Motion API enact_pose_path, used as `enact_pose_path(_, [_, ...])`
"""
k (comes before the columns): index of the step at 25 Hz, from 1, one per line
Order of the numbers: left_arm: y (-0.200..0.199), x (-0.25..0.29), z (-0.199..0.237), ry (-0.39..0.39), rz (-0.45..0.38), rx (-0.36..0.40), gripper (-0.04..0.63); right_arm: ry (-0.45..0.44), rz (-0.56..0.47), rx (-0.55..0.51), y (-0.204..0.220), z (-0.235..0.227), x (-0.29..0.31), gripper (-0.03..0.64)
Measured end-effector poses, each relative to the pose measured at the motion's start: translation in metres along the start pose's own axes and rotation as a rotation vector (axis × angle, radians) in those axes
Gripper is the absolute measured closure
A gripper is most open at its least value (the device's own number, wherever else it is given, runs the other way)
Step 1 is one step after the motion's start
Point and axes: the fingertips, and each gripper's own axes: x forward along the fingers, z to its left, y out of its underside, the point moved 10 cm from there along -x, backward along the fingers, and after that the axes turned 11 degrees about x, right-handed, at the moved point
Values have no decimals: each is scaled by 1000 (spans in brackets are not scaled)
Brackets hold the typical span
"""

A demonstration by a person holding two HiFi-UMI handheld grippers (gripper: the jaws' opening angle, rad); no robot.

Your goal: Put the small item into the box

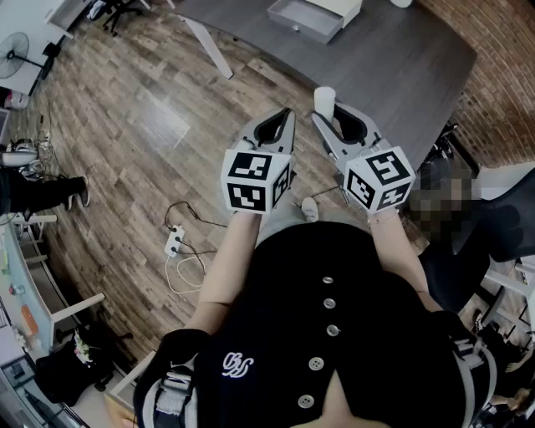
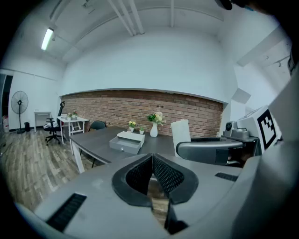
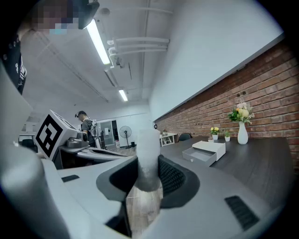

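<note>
**ITEM GRIPPED, NOT YET AT THE BOX**

**Status.** Pick-up appears complete. Carrying the item to the box and releasing it are not yet done.

**1. Grippers.** Both are held side by side in front of the torso, marker cubes toward the person and tips pointing forward at the table.
- Left gripper [image 2: 152, 161]: the jaws are closed pad against pad, with nothing between them. It carries no load.
- Right gripper [image 3: 147, 173]: the jaws are clamped on the item [image 3: 146, 149], a small white cylinder. It stands roughly upright and protrudes above the pads. In the head view it sits at this gripper's tip, about level with the near edge of the table.

**2. Table** [image 1: 401, 71]. A dark grey top lying ahead of both grippers, beyond the wood floor [image 1: 142, 125].

**3. Box** [image 1: 305, 18]. A small grey-and-white drawer unit on the far part of the table, well apart from the item. Its drawer is pulled out and looks empty from here.

**Judgement.** The task is roughly at its midpoint. The right gripper must reach forward across the table before the item can be released over the drawer.
</note>
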Motion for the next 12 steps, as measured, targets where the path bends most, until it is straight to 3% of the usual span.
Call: enact_pose_path(12, [0,-5,-8,-5,27,-19,581,-11,32,-13,6,6,-8,486])
